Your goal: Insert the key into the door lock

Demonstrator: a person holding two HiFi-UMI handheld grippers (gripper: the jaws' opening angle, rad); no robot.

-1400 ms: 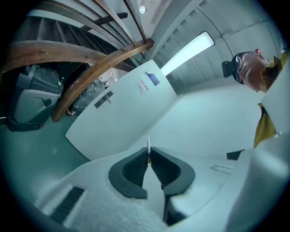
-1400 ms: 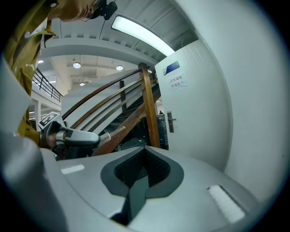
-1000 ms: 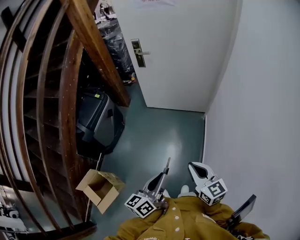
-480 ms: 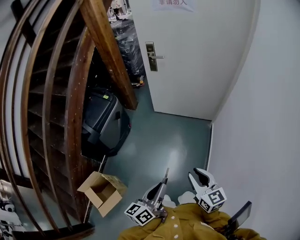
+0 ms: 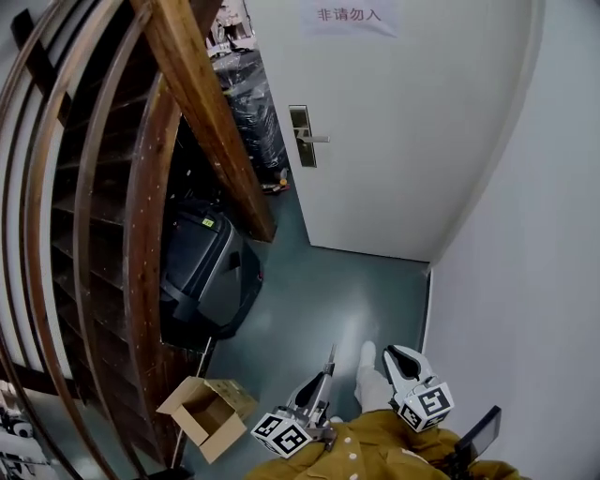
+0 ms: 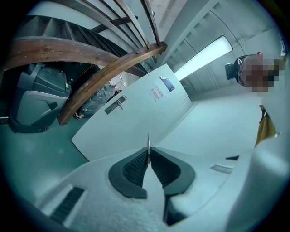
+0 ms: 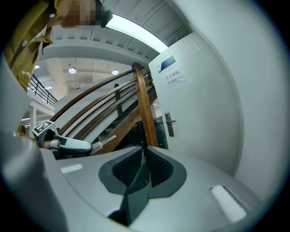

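The white door [image 5: 403, 141] stands ahead, with a metal lock plate and lever handle [image 5: 302, 136] at its left edge. My left gripper [image 5: 325, 367] is low in the head view, far from the door, and shut on a thin metal key [image 5: 330, 356] that sticks out forward. In the left gripper view the key blade [image 6: 148, 144] rises between the pressed pads, pointing toward the door, with the lock plate [image 6: 115, 104] up and to its left. My right gripper [image 5: 394, 359] is beside it. Its jaws are closing, pads nearly together [image 7: 143, 153], nothing between them. The lock plate [image 7: 170, 123] shows ahead.
A curved wooden stair rail [image 5: 202, 103] and steps fill the left. Under them sit a black wheeled case [image 5: 202, 267] and an open cardboard box [image 5: 206, 412]. Wrapped goods [image 5: 246, 98] stand by the door's left edge. A white wall [image 5: 525, 309] closes the right. A paper notice [image 5: 349, 16] hangs on the door.
The door and its lock have come nearer and look larger in the head view. Both grippers moved forward with the person, the key still held.
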